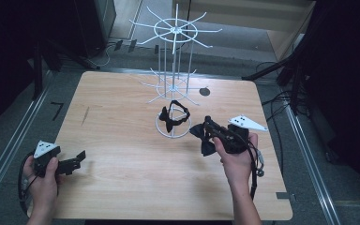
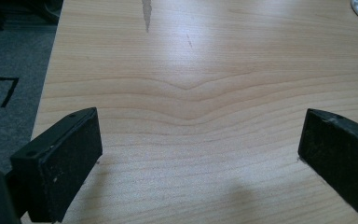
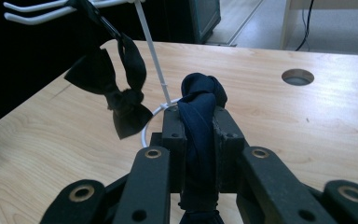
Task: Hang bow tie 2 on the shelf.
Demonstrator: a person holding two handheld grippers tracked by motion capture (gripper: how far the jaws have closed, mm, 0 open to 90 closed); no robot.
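Right gripper fingers pinch dark blue bow tie, held above bench near white wire rack, likely to hang on free hook. Black bow tie already hangs from rack arm. Left gripper fingers spread, empty, resting at bench's left edge, out of way.

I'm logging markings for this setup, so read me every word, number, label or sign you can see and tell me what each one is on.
"7": a black numeral on the grey floor left of the light wooden table, also seen in the high view.
No other text is readable: none on the white wire display rack, the black bow tie or the black two-jaw grippers.
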